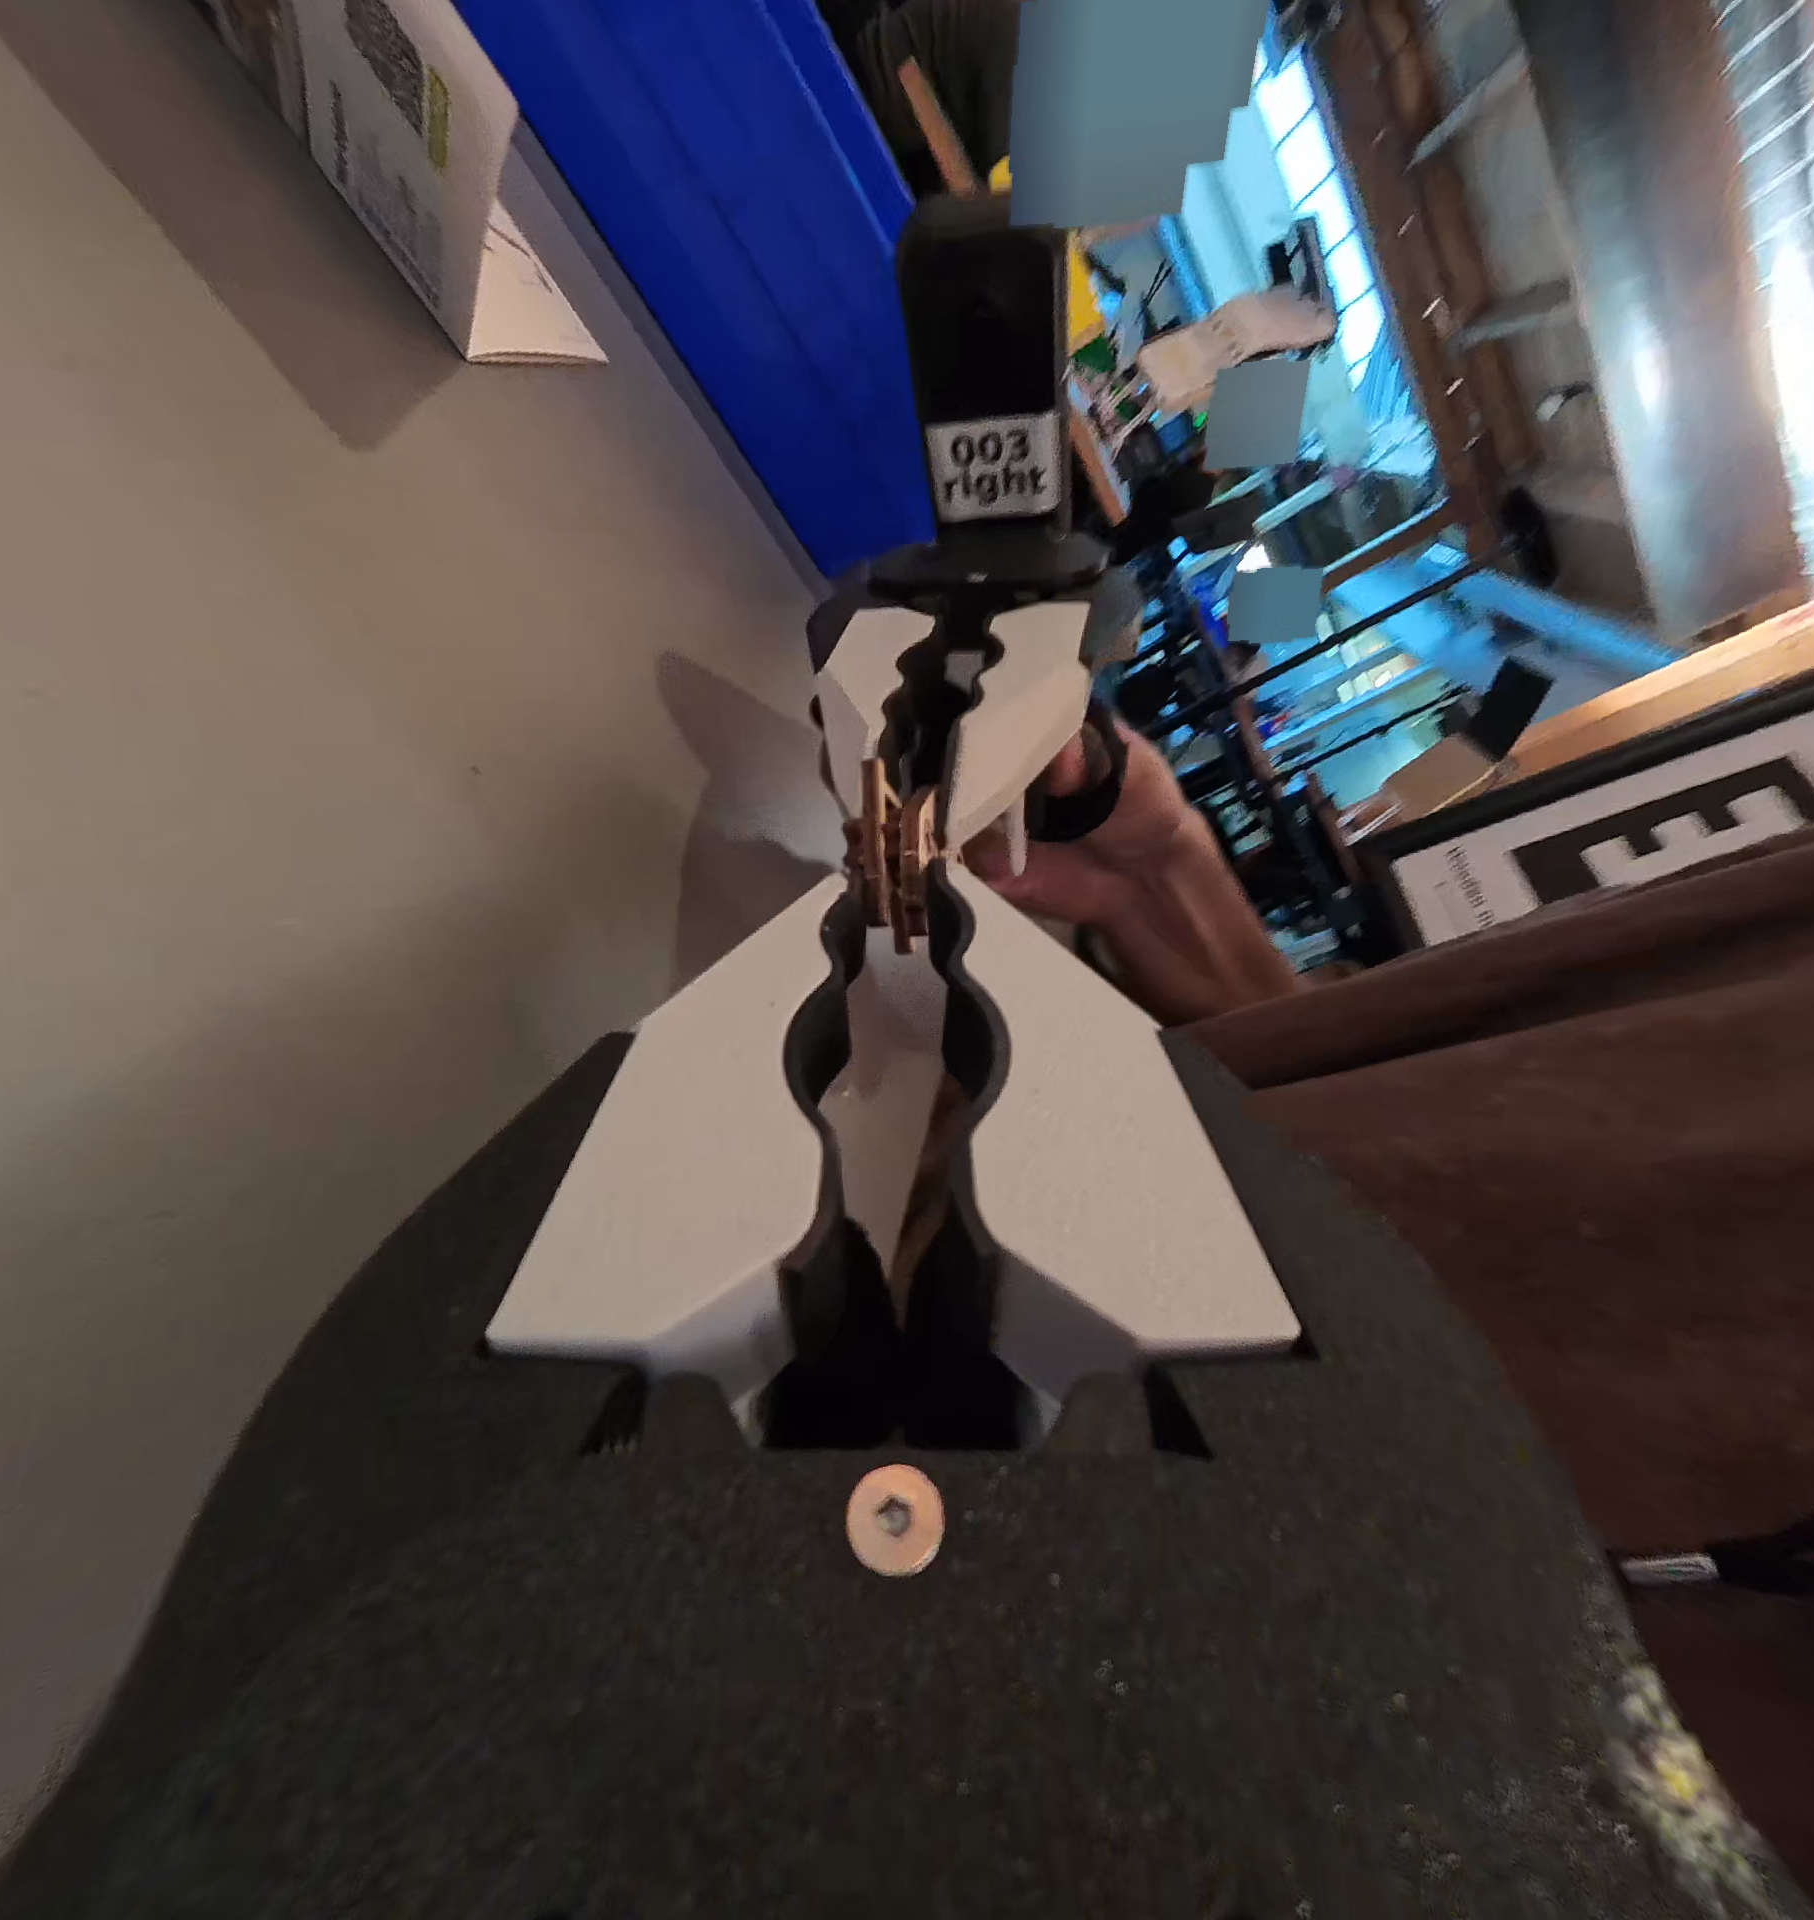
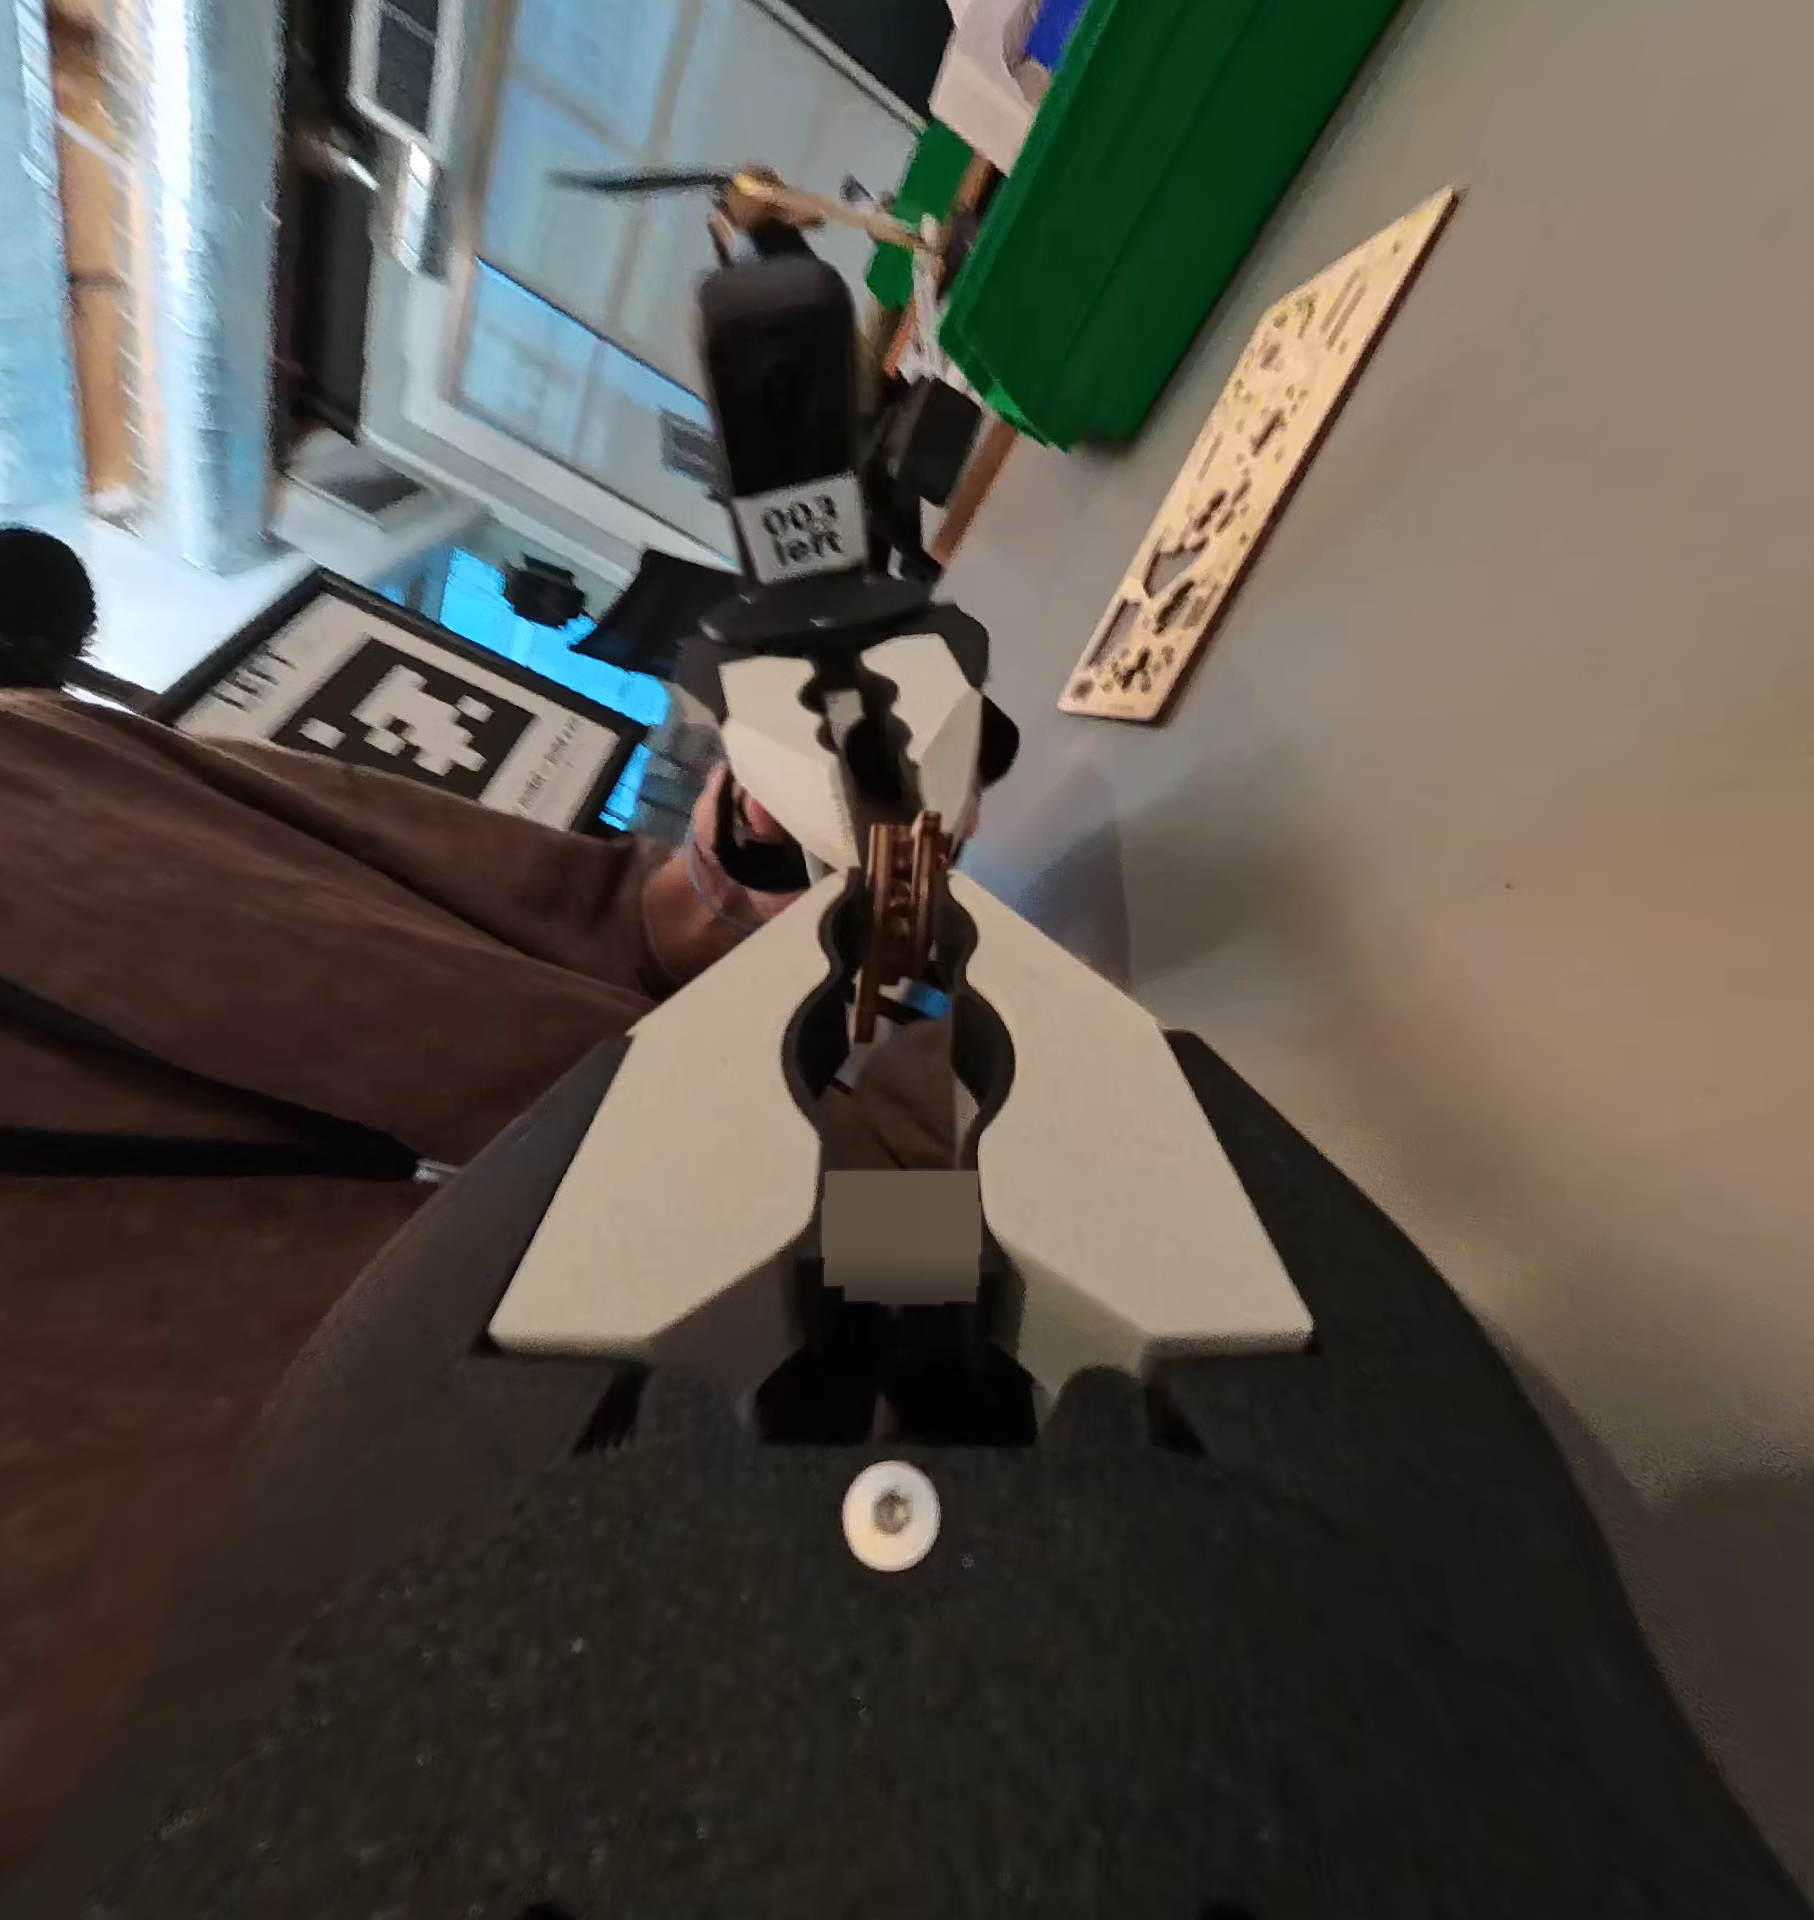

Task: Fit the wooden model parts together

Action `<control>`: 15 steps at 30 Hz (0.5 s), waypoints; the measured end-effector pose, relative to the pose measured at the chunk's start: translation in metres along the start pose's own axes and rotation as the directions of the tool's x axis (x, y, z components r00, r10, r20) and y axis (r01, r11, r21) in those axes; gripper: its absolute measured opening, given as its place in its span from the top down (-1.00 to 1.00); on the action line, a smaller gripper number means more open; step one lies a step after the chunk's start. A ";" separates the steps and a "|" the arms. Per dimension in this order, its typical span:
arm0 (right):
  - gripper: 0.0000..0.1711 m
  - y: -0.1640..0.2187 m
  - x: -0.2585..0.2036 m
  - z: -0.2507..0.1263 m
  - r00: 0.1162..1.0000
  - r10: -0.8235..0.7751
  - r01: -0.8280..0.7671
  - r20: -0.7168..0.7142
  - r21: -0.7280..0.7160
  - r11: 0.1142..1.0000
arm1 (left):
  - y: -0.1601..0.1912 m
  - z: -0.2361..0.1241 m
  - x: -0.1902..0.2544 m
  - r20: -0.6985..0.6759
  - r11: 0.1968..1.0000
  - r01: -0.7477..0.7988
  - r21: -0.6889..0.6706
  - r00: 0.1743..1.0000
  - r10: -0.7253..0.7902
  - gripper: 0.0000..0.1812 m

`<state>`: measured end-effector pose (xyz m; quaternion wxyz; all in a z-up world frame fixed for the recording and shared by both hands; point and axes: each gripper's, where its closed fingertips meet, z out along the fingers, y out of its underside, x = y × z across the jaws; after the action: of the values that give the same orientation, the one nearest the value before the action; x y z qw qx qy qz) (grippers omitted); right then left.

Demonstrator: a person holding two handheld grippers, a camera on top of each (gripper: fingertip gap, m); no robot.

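The two grippers face each other tip to tip above the grey table (image 1: 207, 727). My left gripper (image 1: 895, 902) is shut on a small wooden model part (image 1: 901, 925) at its fingertips. The right gripper (image 1: 898, 805) comes in from the far side, shut on another wooden part (image 1: 874, 821). The two parts touch and overlap between the tips. In the right wrist view, my right gripper (image 2: 898, 904) pinches thin wooden pieces (image 2: 887, 935), and the left gripper (image 2: 898, 821) meets them from beyond. How the parts join is too small to tell.
A blue bin (image 1: 716, 260) and a printed booklet (image 1: 394, 156) lie on the table. A green bin (image 2: 1121, 229) and a flat wooden sheet with cut-outs (image 2: 1267, 457) lie on it too. A brown sleeve (image 1: 1505, 1195) and a framed black-and-white marker board (image 2: 404, 717) are close by. The tips of both grippers are at nearly the same place.
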<state>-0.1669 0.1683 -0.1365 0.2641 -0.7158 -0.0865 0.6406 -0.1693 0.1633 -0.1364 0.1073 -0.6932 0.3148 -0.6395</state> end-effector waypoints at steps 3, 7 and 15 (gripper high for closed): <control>0.75 -0.009 -0.009 -0.001 0.989 0.091 -0.098 0.120 0.051 0.994 | -0.009 -0.004 0.002 -0.052 0.996 0.067 0.062 0.997 -0.064 0.90; 0.78 -0.013 -0.004 -0.008 0.982 0.143 -0.154 0.127 0.083 0.984 | -0.016 -0.007 0.002 -0.054 0.992 0.072 0.103 0.996 -0.066 0.91; 0.75 -0.011 -0.006 -0.002 0.988 0.108 -0.117 0.109 0.077 0.990 | -0.023 -0.016 -0.001 0.007 0.992 0.005 0.128 1.000 -0.006 0.91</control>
<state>-0.1640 0.1744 -0.1259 0.2520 -0.6734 -0.0329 0.6942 -0.1773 0.1859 -0.1225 0.1508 -0.6880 0.2710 -0.6561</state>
